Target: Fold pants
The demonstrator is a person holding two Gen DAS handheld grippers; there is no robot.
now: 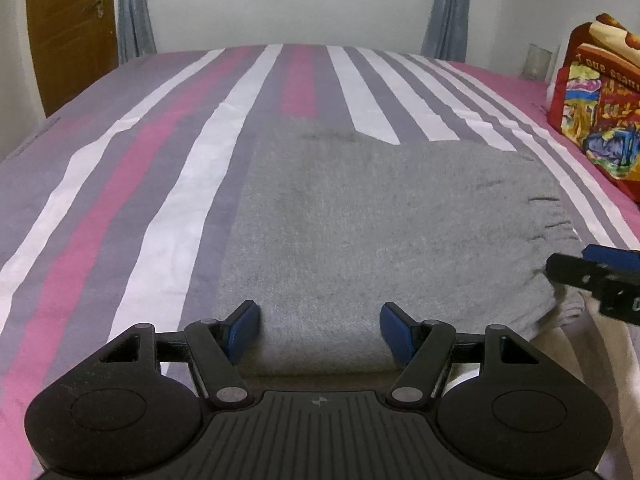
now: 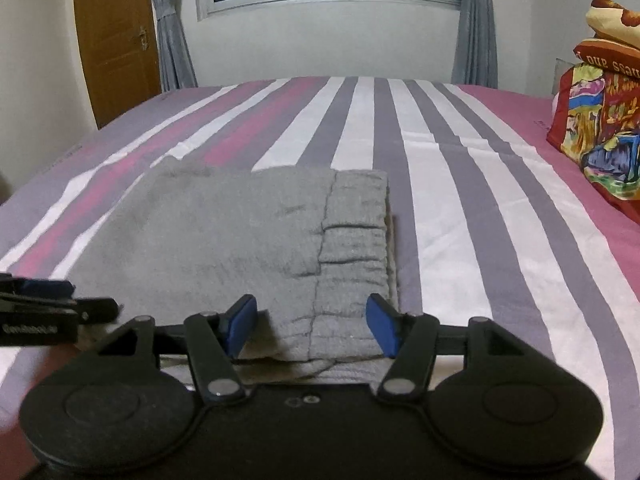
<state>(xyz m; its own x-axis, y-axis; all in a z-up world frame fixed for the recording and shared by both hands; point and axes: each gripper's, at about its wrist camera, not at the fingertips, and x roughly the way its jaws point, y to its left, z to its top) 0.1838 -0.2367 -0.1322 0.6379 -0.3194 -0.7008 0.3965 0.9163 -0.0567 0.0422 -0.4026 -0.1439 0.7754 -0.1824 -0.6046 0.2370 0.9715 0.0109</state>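
Evidently soft, light and limp, the grey pants (image 2: 256,240) lie folded mid-frame on the striped bed (image 2: 480,208), best pinched at the near ribbed waistband edge, while the left gripper (image 1: 320,330) and right gripper (image 2: 310,326) gape part-open, gripping nothing.

Black left tool (image 1: 320,332) and right tool (image 2: 311,326) — blue pads, silver rivets

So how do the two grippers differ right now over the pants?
The left gripper sits over the plain side of the gray pants; the right gripper sits over the ribbed waistband side. The left gripper's jaws stand slightly wider apart than the right gripper's. Both are open with blue pads, hold nothing, and hover at the near edge of the folded pants on the striped bed.
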